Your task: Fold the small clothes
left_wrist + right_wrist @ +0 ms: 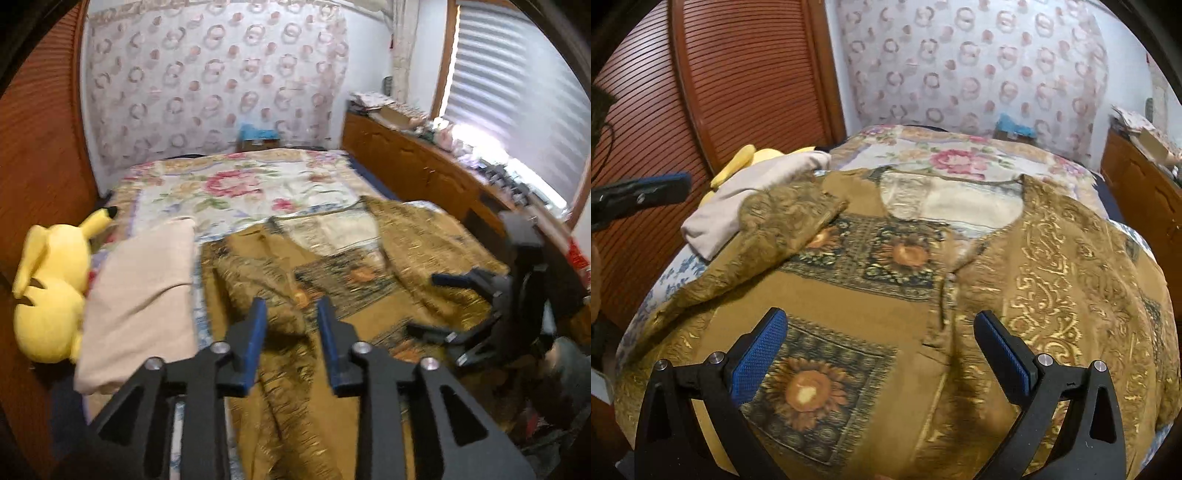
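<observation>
A brown-gold shirt with sunflower squares [886,266] lies spread face up on the bed, its left sleeve folded in over the chest [790,218]. It also shows in the left wrist view [332,266]. My left gripper [291,314] is open and empty, just above the shirt's left side. My right gripper [881,332] is wide open and empty above the shirt's lower front; it shows at the right in the left wrist view [436,302]. One finger of the left gripper [646,192] shows at the left of the right wrist view.
A folded beige garment [144,291] lies left of the shirt, next to a yellow plush toy [51,291]. The floral bedspread [236,188] covers the bed. A wooden slatted door [738,74] stands at left; a wooden cabinet [406,162] with clutter runs along the right under a window.
</observation>
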A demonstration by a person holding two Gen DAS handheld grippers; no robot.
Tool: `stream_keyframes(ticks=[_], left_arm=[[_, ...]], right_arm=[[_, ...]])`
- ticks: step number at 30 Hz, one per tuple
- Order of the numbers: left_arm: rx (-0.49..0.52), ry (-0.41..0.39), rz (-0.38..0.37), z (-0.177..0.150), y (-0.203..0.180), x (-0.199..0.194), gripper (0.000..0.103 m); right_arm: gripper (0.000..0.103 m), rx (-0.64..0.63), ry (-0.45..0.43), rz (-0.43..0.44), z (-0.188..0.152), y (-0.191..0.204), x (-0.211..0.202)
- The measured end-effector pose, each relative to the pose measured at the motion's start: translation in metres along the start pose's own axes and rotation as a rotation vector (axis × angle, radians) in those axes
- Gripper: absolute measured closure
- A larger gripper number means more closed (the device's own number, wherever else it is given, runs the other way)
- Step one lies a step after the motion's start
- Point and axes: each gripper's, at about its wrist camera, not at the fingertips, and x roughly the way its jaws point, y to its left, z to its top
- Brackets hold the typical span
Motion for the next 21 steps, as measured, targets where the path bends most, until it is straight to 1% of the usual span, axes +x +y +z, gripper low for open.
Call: stream_keyframes(ticks=[2,5,7,8,11,13,19,21], left_arm=[[-0.001,0.003,0.03,-0.006,0.006,-0.003,0.054],[-0.037,0.027,0.042,-0.022,0.017,-0.004,0.04],[-0.057,0.056,0.065,-0.036,0.031,-0.002,0.04],[-0.062,0.071,0.075,-0.043,0.032,0.001,0.04],[-0.081,0.125,0.112,-0.064,0.046,0.01,0.04],[-0.098,0.155,0.123,-0.078,0.052,0.015,0.04],[-0.118,0.197,0.157,-0.101,0.054,0.031,0.04],[-0.099,0.175,0.168,-0.104,0.05,0.03,0.04]], right_arm=[[0.0,0.005,-0.006,0.006,0.0,-0.005,-0.002],[0.0,0.002,-0.011,0.043,0.004,-0.005,-0.004],[0.003,-0.011,-0.015,0.06,0.008,-0.002,-0.004],[0.003,-0.022,-0.014,0.07,0.012,0.002,-0.003],[0.009,-0.055,-0.019,0.105,0.023,0.012,-0.001],[0.017,-0.088,-0.022,0.132,0.034,0.023,0.002],[0.032,-0.162,-0.008,0.206,0.068,0.061,0.029],[0.036,-0.177,0.001,0.232,0.078,0.074,0.039]])
